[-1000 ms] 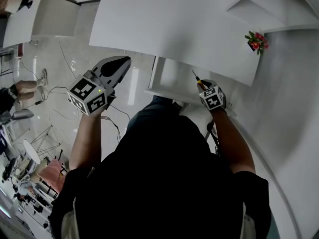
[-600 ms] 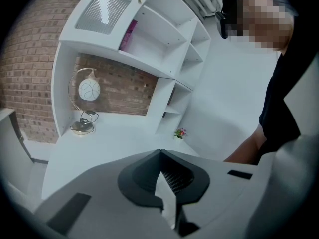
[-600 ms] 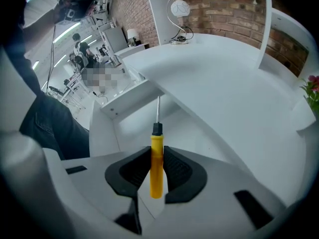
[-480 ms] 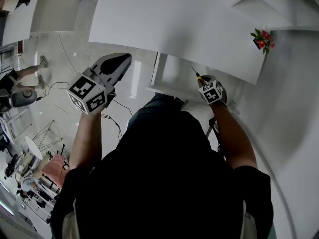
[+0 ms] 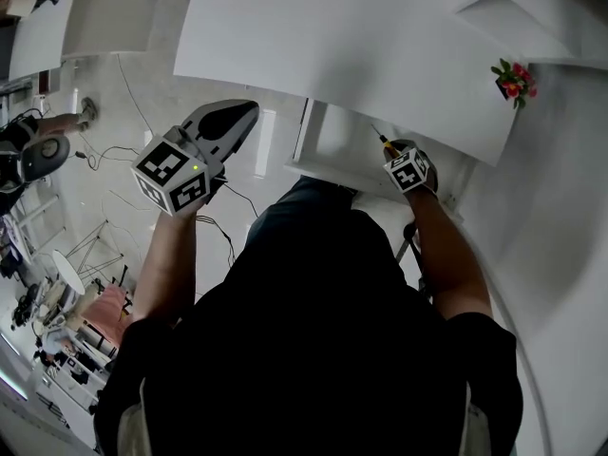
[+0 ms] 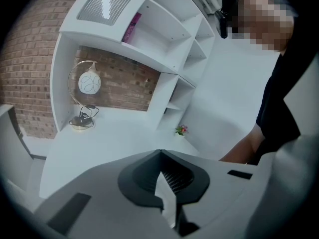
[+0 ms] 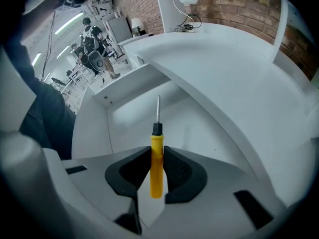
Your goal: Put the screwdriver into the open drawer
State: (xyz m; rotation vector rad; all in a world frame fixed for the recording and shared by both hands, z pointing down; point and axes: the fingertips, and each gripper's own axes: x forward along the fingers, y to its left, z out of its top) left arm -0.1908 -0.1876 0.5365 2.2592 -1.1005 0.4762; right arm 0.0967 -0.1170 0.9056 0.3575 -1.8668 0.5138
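bright even light, fisheye edges dark, floor glare, maybe slight blur

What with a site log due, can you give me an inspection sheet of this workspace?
Surface: white curved desk with a drawer under its edge.
Job's things: yellow-handled screwdriver, tip aimed into the open drawer, not yet released.
Clutter: small flower pot and globe lamp on the desk.
Grippers: right tool shut on the screwdriver; left tool shut, empty, held over the floor.
Cables: loose cables on the floor; lamp cord at its base.
Surroundings: brick wall, white shelving, other people and gear beyond.
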